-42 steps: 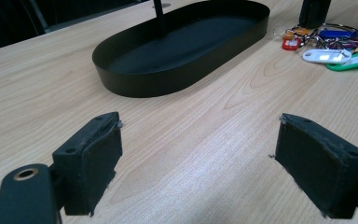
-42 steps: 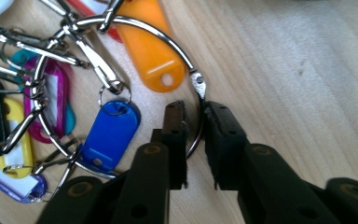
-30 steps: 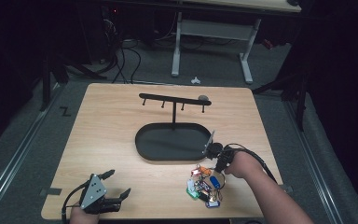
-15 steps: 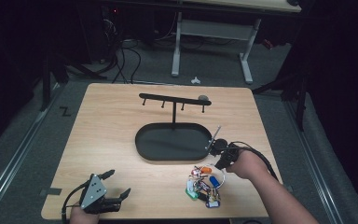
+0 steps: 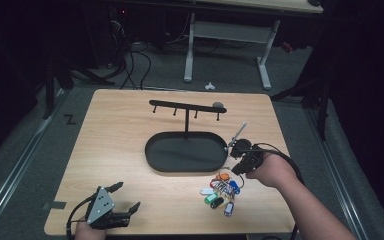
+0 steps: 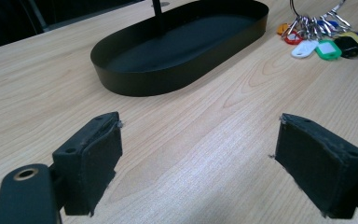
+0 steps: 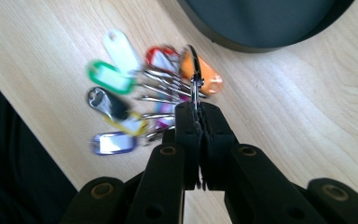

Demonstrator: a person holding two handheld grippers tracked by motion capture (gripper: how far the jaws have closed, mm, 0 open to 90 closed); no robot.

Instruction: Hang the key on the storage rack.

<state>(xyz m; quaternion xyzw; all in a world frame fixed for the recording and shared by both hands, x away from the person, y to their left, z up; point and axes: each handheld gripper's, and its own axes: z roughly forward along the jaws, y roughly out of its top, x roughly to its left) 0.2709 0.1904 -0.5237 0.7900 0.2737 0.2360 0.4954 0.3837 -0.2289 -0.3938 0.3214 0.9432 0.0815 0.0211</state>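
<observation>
Keys [image 5: 220, 192] with coloured tags lie on the table [image 5: 120, 130] at five o'clock from the black tray [image 5: 186, 152], their ring [image 7: 194, 70] pinched by the right gripper [image 5: 238, 161], while the left gripper [image 5: 125, 199] rests spread at seven o'clock.

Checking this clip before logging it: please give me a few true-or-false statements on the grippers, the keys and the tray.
1. The right gripper is shut on the key ring. True.
2. The left gripper holds a green tag. False: its jaws stand wide apart over bare table.
3. The black oval tray has keys lying in it. False: it is empty.
4. The bunch of keys lies near the tray, on the person's side. True.
5. The hook rack carries a key bunch. False: its hooks are bare.
</observation>
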